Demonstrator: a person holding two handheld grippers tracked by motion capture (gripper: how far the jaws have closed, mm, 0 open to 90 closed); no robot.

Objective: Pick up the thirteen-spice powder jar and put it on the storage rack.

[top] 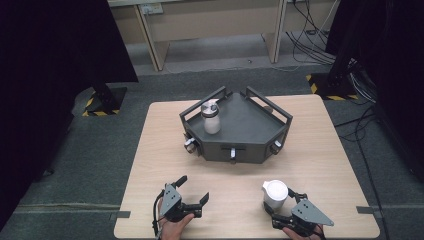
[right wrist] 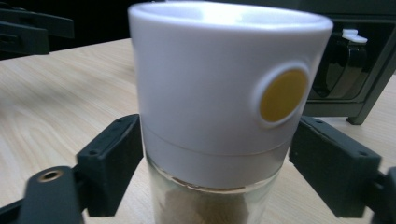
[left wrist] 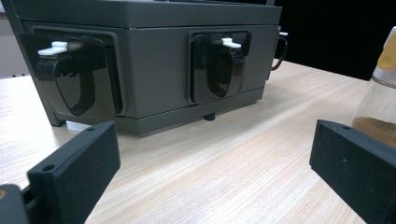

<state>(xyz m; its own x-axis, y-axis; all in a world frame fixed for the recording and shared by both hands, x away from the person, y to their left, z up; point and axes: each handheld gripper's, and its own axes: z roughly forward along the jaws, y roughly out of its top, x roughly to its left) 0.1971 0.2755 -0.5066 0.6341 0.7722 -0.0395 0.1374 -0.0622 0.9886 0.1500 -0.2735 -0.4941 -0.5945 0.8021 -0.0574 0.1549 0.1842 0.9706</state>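
A glass jar with a tall white plastic cap and a yellow round button [right wrist: 224,107] stands upright on the light wooden table [top: 330,165], near the front edge on the person's right. The right gripper [top: 286,204] brackets it: the right gripper view shows one black jaw on each side of the jar just below the cap, each close to the glass, with contact not confirmed.

The left gripper [top: 192,189] rests at front left, jaws wide apart and holding nothing.

The dark grey angular metal rack with front latches [top: 250,145] sits mid-table, carrying a second, similar white-capped jar [top: 210,117].

Judgement: the step in hand is grasping the near jar. Close evenly on the glass below the cap, keep the jar vertical, and confirm the grip before lifting. Glass is likely slippery.
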